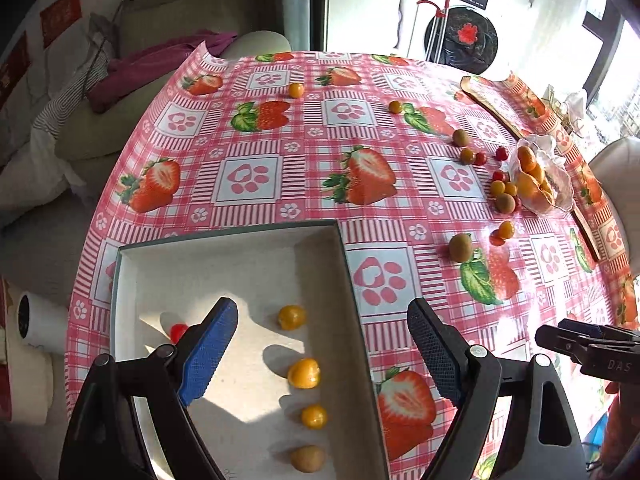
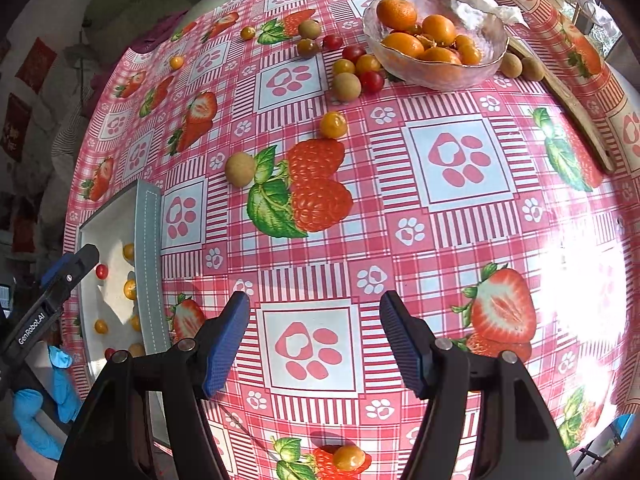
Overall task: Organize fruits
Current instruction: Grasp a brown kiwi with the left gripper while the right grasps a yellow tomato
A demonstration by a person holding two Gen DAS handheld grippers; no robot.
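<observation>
My left gripper (image 1: 322,354) is open and empty, hovering over a white tray (image 1: 224,256) with a grey rim. The tray holds several small yellow-orange fruits (image 1: 304,373), a tan longan (image 1: 307,459) and a red cherry tomato (image 1: 178,331). My right gripper (image 2: 315,344) is open and empty above bare tablecloth. Loose fruits lie ahead of it: a longan (image 2: 240,169), a yellow tomato (image 2: 333,125) and a cluster (image 2: 358,70) beside a glass bowl (image 2: 486,68) of oranges (image 2: 397,13). One yellow fruit (image 2: 349,458) lies under the right gripper.
The round table has a pink strawberry-print cloth (image 2: 460,208). A wooden spatula (image 2: 568,96) lies at the right past the bowl. More small fruits (image 1: 296,90) lie scattered far across the table. A sofa (image 1: 120,60) stands beyond the left edge.
</observation>
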